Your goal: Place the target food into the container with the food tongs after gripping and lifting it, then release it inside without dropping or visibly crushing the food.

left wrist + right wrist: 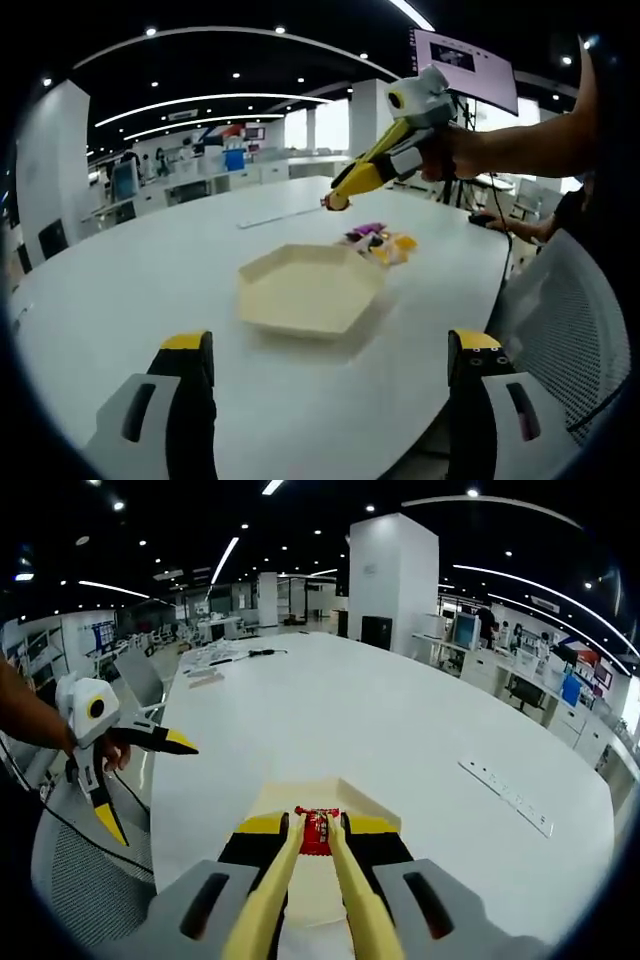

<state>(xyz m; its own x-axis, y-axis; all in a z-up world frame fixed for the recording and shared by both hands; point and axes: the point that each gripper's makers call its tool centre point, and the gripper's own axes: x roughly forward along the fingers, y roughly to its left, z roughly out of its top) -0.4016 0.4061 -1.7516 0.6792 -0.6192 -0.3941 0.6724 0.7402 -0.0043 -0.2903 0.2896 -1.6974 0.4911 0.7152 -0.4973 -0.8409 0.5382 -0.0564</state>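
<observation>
A white oval desk [150, 270] carries a power strip [505, 795]; a mesh chair [560, 330] stands beside it

Worktop [150, 270] smooth white, slight sheen. Hexagonal container [305, 290] matt cream, looks like plastic. Tongs [300, 890] smooth yellow plastic. Red food packet [318, 828] glossy wrapper. Chair back [565, 320] grey mesh fabric.

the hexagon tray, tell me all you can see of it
The hexagon tray is a pale cream, six-sided shallow dish with low sloped walls, smooth like plastic or moulded paper. It sits flat on the white table and looks empty in the left gripper view. Small wrapped snacks lie just beyond its far edge. In the right gripper view the tongs hold a red snack above it.
</observation>
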